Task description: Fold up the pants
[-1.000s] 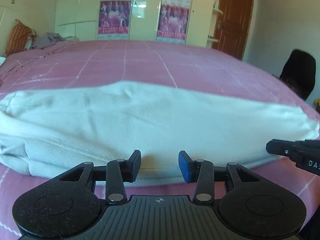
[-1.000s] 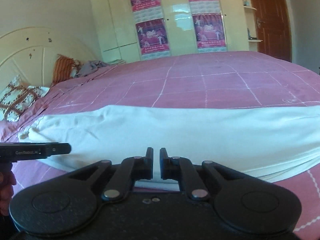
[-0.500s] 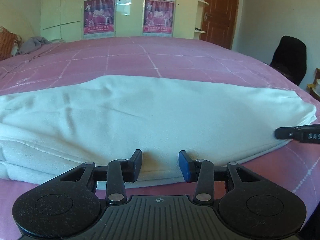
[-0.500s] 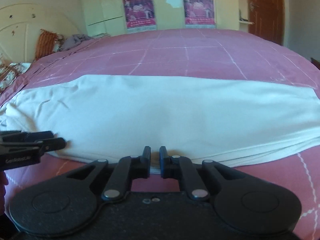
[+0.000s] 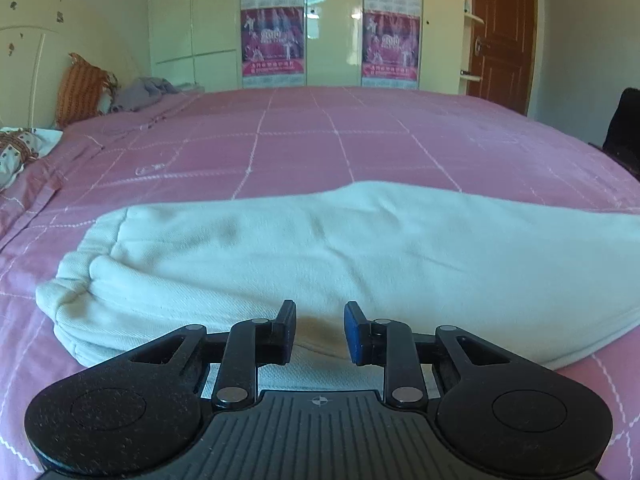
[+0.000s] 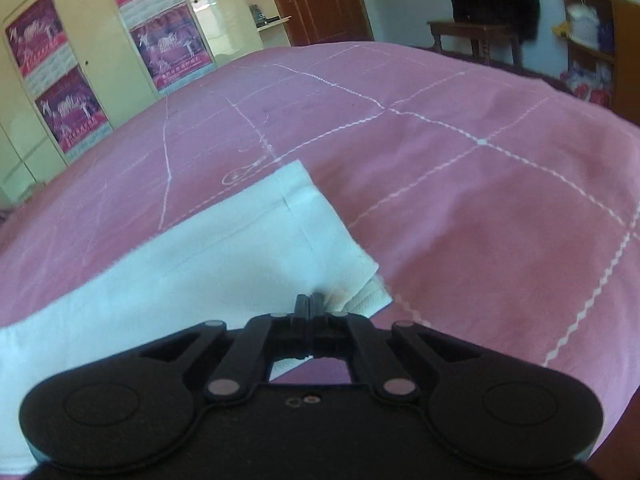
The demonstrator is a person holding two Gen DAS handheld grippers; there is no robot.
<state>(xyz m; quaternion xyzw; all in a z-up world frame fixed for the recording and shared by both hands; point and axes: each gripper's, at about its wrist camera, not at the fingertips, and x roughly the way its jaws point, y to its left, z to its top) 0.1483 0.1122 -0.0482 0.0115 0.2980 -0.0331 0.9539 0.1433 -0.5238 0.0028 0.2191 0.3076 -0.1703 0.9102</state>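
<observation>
White pants [image 5: 320, 256] lie folded lengthwise across the pink bed, waistband end at the left in the left wrist view. My left gripper [image 5: 320, 330] is open and empty, its fingertips just above the near edge of the pants near the waist end. In the right wrist view the leg hem end [image 6: 256, 248] of the pants lies on the bedspread. My right gripper [image 6: 309, 304] has its jaws closed together at the near edge of the hem; whether cloth is pinched between them is not clear.
The pink checked bedspread [image 5: 360, 140] stretches far behind the pants. Pillows [image 5: 80, 92] and a grey garment [image 5: 144, 94] lie by the headboard at the left. Wardrobes with posters [image 5: 276, 20] and a brown door [image 5: 504, 28] stand beyond. A wooden bench [image 6: 476, 36] stands past the bed's foot.
My left gripper moved left toward the waistband end; my right gripper moved right to the hem end and its jaws closed fully. Neither gripper shows in the other's view now.
</observation>
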